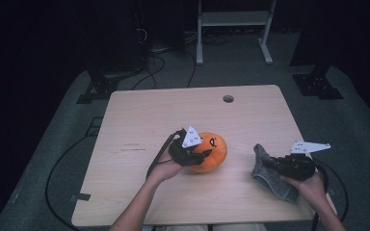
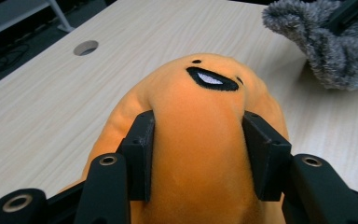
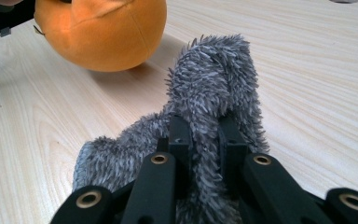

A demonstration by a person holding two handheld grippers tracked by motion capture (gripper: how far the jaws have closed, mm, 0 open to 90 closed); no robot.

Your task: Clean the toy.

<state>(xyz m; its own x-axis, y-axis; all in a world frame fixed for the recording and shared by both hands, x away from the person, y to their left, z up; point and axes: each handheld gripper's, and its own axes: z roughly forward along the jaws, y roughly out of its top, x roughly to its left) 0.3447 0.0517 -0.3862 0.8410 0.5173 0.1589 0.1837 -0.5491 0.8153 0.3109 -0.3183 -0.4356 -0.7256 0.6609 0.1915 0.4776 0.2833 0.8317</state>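
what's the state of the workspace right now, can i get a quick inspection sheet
surface: light wooden table with a round hole near the far edge
job's things: orange plush toy with a stitched face; grey fuzzy cloth near the right edge
clutter: nothing seen
grippers: left gripper squeezes the plush; right gripper pinches a fold of the cloth
cables: a black cable trails from the left gripper; more lie on the floor
surroundings: dark room, grey carpet, white frame legs behind the table

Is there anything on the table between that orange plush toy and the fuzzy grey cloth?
Nothing: in the high view, only bare wooden table separates the orange plush toy from the grey cloth.
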